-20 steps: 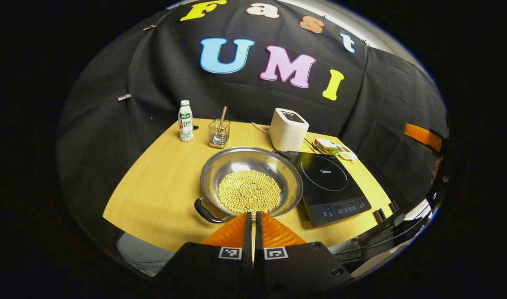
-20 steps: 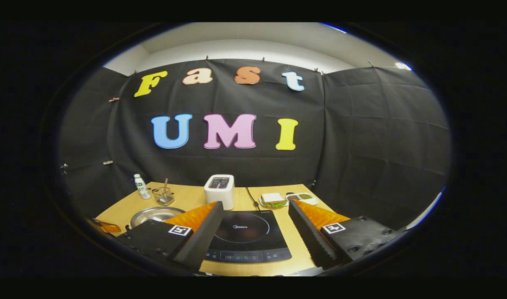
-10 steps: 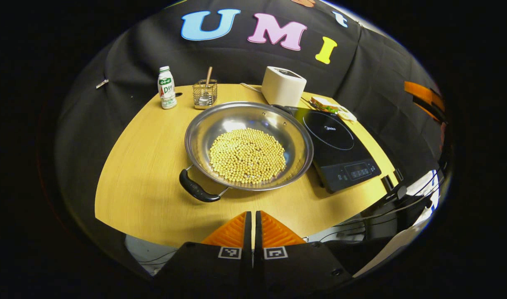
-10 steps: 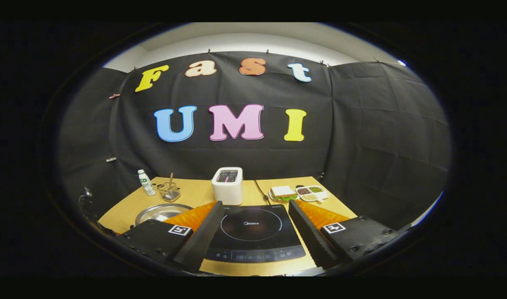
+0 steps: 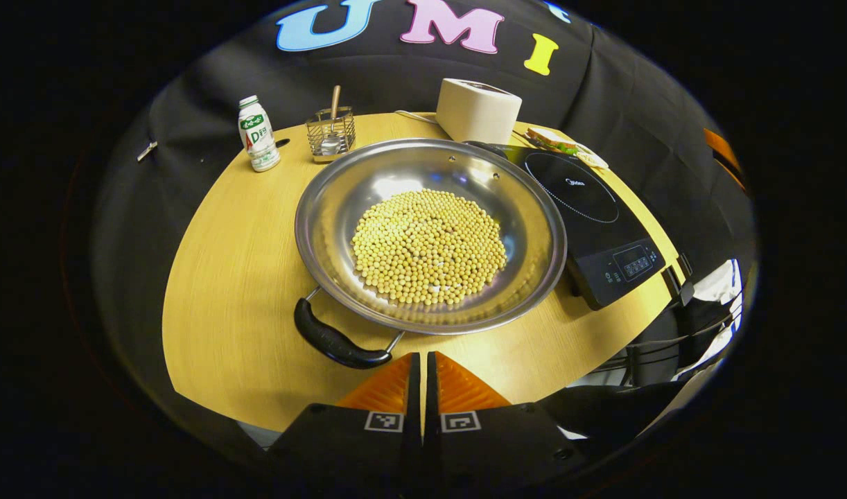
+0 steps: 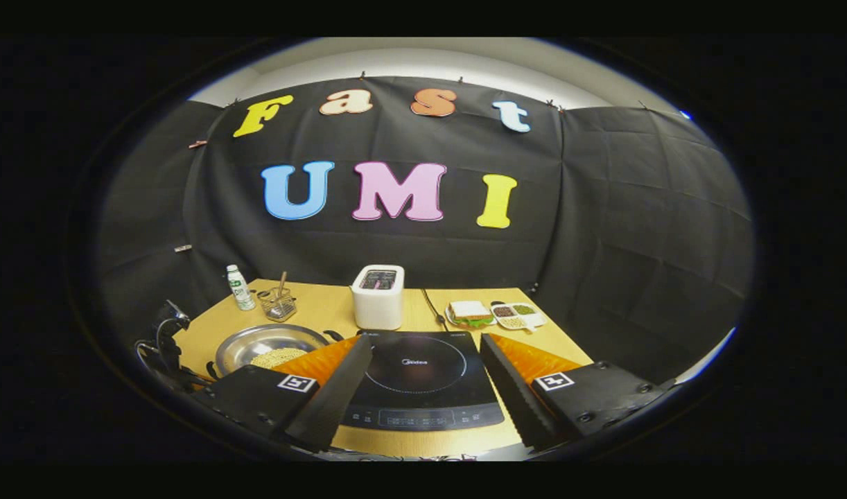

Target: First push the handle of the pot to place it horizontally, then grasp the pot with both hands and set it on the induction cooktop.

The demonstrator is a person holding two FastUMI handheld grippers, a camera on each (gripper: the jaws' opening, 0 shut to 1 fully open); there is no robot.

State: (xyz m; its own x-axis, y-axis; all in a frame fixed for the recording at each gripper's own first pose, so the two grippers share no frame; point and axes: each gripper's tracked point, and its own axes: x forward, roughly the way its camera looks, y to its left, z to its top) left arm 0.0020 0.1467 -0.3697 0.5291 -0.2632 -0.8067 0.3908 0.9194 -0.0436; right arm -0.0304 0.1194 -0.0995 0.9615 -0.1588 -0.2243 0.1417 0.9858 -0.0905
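A wide steel pot (image 5: pixel 326 208) holding soybeans (image 5: pixel 429 247) sits mid-table in the left gripper view. Its near black handle (image 5: pixel 335 341) points front-left, and its far handle (image 5: pixel 480 146) lies by the back corner of the black induction cooktop (image 5: pixel 590 208). My left gripper (image 5: pixel 422 362) is shut and empty, just right of the near handle and short of the pot's rim. In the right gripper view, my right gripper (image 6: pixel 425 343) is open and held above the cooktop (image 6: pixel 416 378). The pot (image 6: pixel 257 343) lies to its left, partly hidden by one finger.
Along the back stand a small bottle (image 5: pixel 256 133), a wire holder with a spoon (image 5: pixel 330 133), a white toaster (image 5: pixel 477 109) and a sandwich plate (image 5: pixel 559 142). A small dish tray (image 6: pixel 517 314) sits right of the sandwich. The table's front edge (image 5: pixel 271 409) is close below my left gripper.
My left gripper has moved forward and down toward the pot, so the near handle now sits close by its fingertips. The right gripper has shifted slightly and stays open.
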